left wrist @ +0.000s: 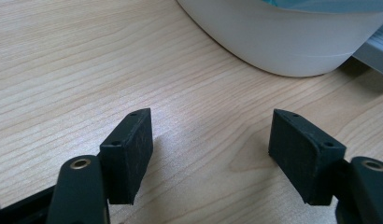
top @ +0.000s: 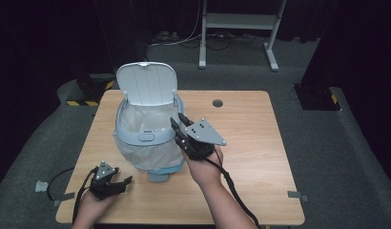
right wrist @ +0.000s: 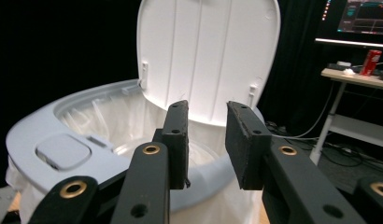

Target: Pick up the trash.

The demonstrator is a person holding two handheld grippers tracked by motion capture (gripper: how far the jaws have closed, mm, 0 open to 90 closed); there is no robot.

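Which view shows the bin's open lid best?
The right gripper view: the lid stands upright behind the right gripper, its inner face plain. The high view shows the lid small, from above. The left gripper view catches the bin's lower wall.

We log the wooden counter, light grain, with a dark round hole near its far edge. Grey carpet floor around it. Tape bits on the floor: one at the right, one at the left, plus a pale scrap farther left. Behind the counter we see a white metal frame with cables under it. A black box with yellow stripes sits at far left, another dark base at far right. In the right gripper view we note a monitor, a side desk and a red can on it.
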